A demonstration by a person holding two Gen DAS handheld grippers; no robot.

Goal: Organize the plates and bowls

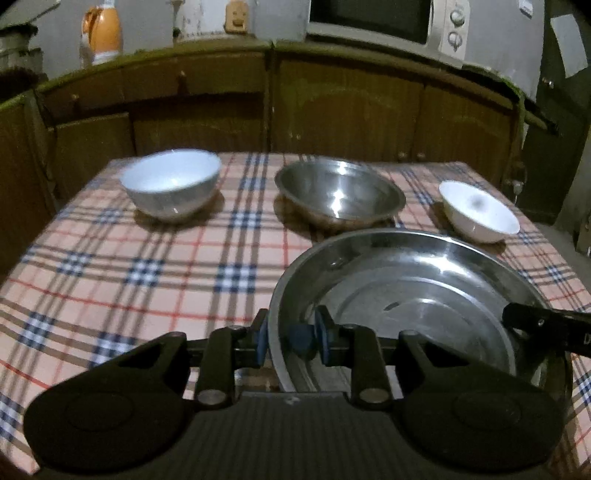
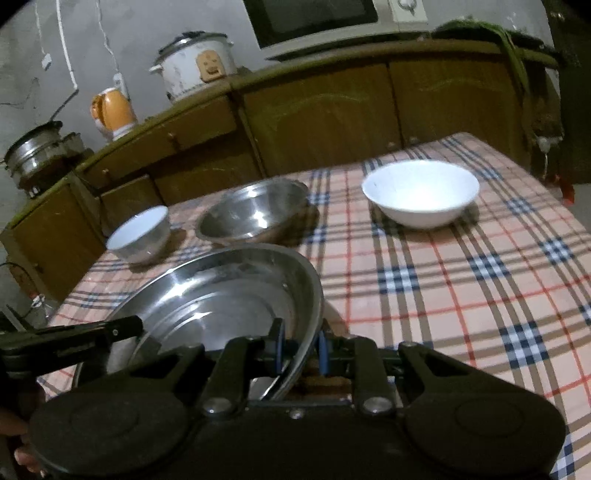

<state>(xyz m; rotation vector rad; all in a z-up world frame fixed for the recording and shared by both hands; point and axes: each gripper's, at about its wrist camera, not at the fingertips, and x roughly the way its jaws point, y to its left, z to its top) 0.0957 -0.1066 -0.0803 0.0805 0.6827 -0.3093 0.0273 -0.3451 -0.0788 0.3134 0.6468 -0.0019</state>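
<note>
A large steel plate [image 1: 424, 280] with a raised rim sits near the front of the checked tablecloth. My left gripper [image 1: 291, 338] is shut on the plate's left rim. My right gripper [image 2: 301, 350] is shut on the plate's [image 2: 221, 295] right rim. The right gripper's finger [image 1: 543, 325] shows at the plate's right side in the left wrist view. Behind the plate stand a white bowl [image 1: 171, 184] at the left, a steel bowl [image 1: 338, 194] in the middle and a smaller white bowl [image 1: 478, 212] at the right. The same bowls show in the right wrist view: white [image 2: 138, 234], steel [image 2: 253, 212], white [image 2: 421, 192].
The table has a pink checked cloth [image 1: 147, 280]. Wooden cabinets [image 1: 332, 110] run behind it, with a microwave [image 1: 373, 18], a rice cooker [image 2: 197, 64], an orange jug [image 2: 112, 110] and a steel pot [image 2: 35, 153] on the counter.
</note>
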